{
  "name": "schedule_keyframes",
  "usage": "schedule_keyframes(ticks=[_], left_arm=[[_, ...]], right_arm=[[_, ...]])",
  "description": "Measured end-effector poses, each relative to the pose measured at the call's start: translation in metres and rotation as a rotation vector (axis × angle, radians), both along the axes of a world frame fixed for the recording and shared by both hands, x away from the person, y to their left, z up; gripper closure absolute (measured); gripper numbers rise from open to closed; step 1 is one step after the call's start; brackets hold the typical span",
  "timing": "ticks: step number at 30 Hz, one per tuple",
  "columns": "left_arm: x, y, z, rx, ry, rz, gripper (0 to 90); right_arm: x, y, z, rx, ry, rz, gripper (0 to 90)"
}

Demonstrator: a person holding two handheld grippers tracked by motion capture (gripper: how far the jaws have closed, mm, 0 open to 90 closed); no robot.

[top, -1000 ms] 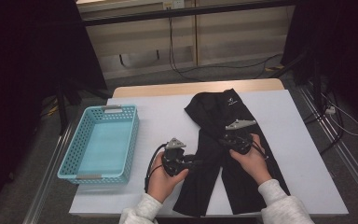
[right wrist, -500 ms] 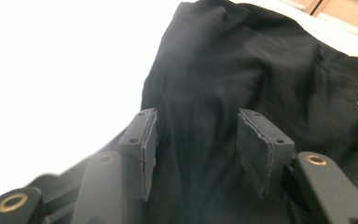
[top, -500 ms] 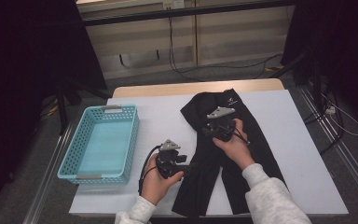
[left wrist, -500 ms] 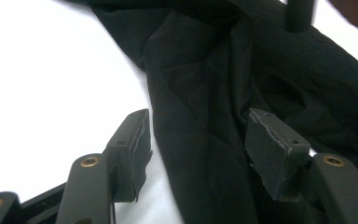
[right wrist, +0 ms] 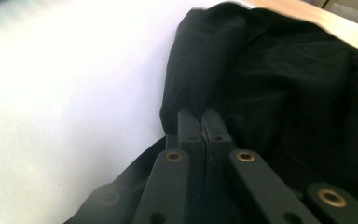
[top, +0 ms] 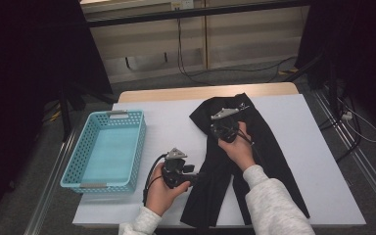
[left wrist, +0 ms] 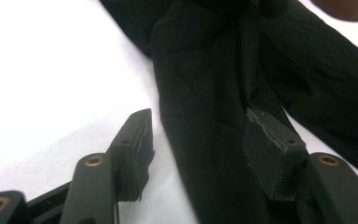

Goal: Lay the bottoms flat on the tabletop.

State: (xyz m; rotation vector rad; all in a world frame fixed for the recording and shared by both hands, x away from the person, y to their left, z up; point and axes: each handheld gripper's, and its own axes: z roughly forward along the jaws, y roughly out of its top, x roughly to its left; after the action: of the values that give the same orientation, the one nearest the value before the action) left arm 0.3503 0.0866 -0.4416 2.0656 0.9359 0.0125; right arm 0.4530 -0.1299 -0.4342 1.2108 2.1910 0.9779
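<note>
A pair of black trousers point(top: 269, 147) lies flat on the white table point(top: 171, 127), waist at the far end and legs toward me. My right gripper point(top: 219, 125) rests on the left side of the waist part. In the right gripper view its jaws point(right wrist: 201, 123) have just been closing and now stand pressed together on a raised fold of the black cloth point(right wrist: 284, 84). My left gripper point(top: 197, 176) sits low at the left leg's edge. In the left gripper view it point(left wrist: 200, 135) is open and has just been closing a little, one jaw over the table, the other over the cloth point(left wrist: 205, 70).
A light blue perforated basket point(top: 78, 161) stands at the table's left side with nothing in it. Bare white table lies between the basket and the trousers. The wooden far edge point(top: 176, 94) borders a dark floor with cables.
My right gripper has moved up along the trousers from mid-leg to the waist part. The left hand has stayed about where it was.
</note>
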Motion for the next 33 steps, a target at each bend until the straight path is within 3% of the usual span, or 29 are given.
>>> schedule_keyframes(ticks=[3,6,11,17,22,26,33], left_arm=[[0.0,-0.001,-0.001,0.012,0.007,-0.013,45.0],[-0.001,-0.004,-0.003,0.017,0.008,-0.018,45.7],[-0.006,-0.009,0.007,-0.016,-0.023,-0.039,47.1],[-0.007,-0.013,0.006,-0.037,0.003,-0.067,47.5],[-0.012,-0.024,0.004,-0.032,-0.006,-0.093,48.4],[-0.013,-0.035,0.0,-0.012,0.006,-0.09,58.2],[-0.011,-0.045,-0.009,0.038,0.014,-0.126,77.9]], right_arm=[[-0.002,-0.015,0.008,0.066,-0.007,-0.025,88.5],[-0.002,-0.019,0.01,0.066,-0.009,-0.03,88.4],[-0.002,-0.023,0.009,0.071,-0.006,-0.041,88.3],[-0.002,-0.02,0.008,0.074,-0.003,-0.044,88.3],[-0.001,-0.018,0.006,0.07,0.001,-0.044,88.2],[-0.002,-0.017,0.006,0.067,0.003,-0.043,88.2],[-0.003,-0.024,0.008,0.076,0.004,-0.06,88.1]])
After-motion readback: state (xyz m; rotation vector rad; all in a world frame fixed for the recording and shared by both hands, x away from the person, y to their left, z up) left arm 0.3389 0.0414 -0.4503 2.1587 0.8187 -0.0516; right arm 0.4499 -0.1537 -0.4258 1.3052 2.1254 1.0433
